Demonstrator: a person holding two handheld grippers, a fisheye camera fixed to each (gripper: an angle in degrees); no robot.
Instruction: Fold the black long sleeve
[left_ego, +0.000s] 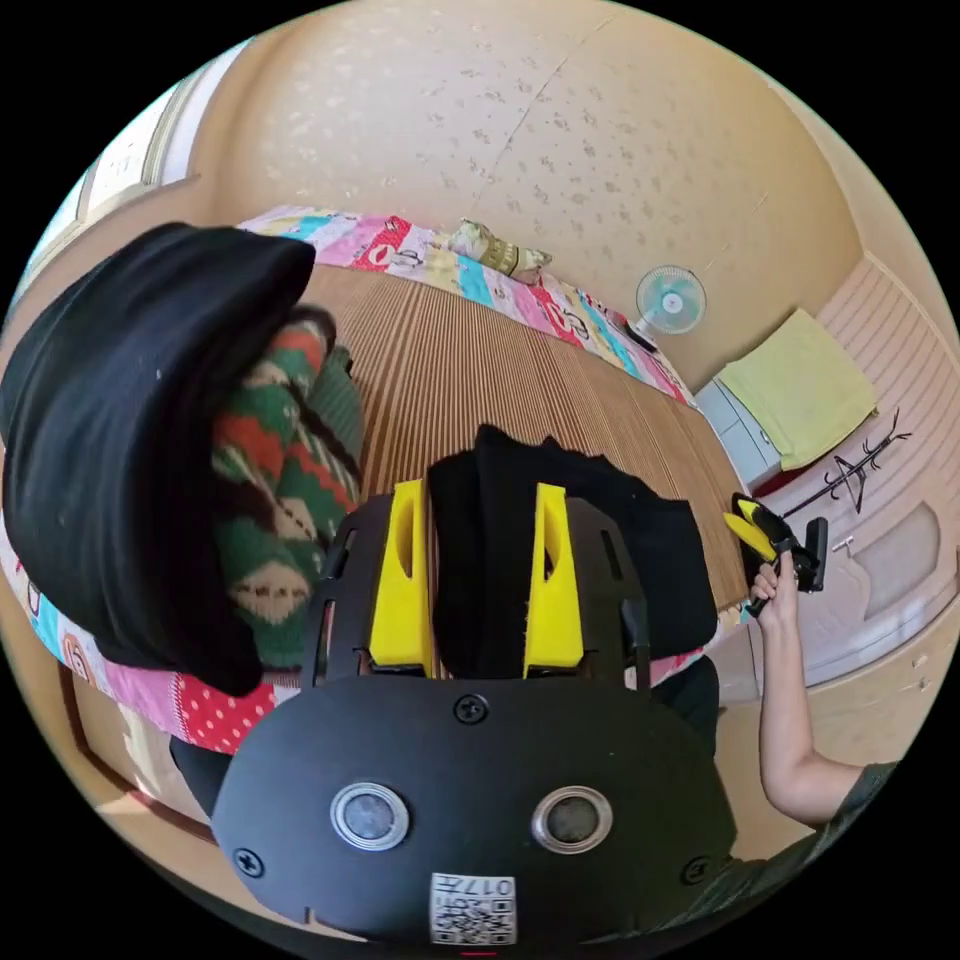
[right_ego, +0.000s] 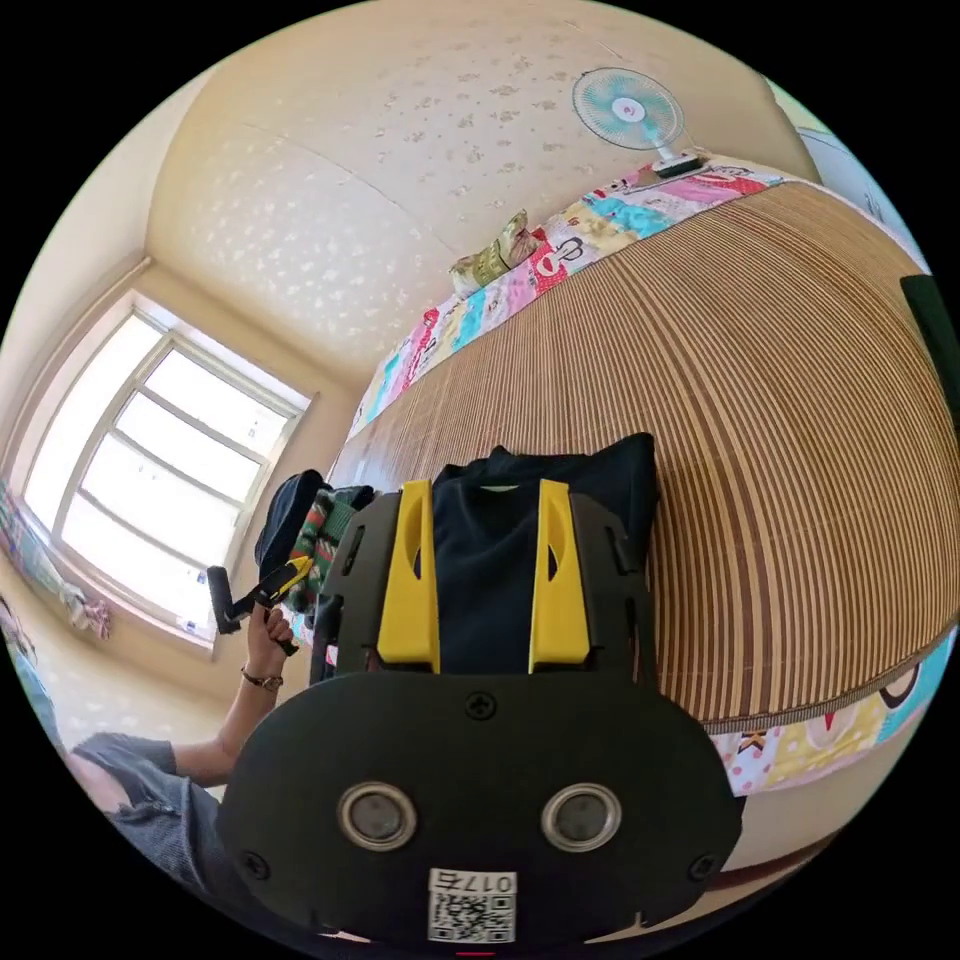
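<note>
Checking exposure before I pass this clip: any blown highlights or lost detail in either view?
Right gripper view: the window is blown out white. Left gripper view: evenly lit, but the black garment close to the lens shows no fold detail.

matt black cloth long sleeve (right_ego: 540, 540) on a ribbed woven bamboo mat (right_ego: 800, 450); glossy yellow plastic jaws; at nine o'clock, a coarse patterned knit sweater (left_ego: 285, 480).

Both cameras ride low and close over the striped bamboo mat (left_ego: 480, 370) (right_ego: 800, 450) near the bed's front edge, facing the far wall (fan (left_ego: 670, 300) (right_ego: 628, 108) shared), each catching the other hand's gripper (left_ego: 765, 535) (right_ego: 262, 590).
</note>
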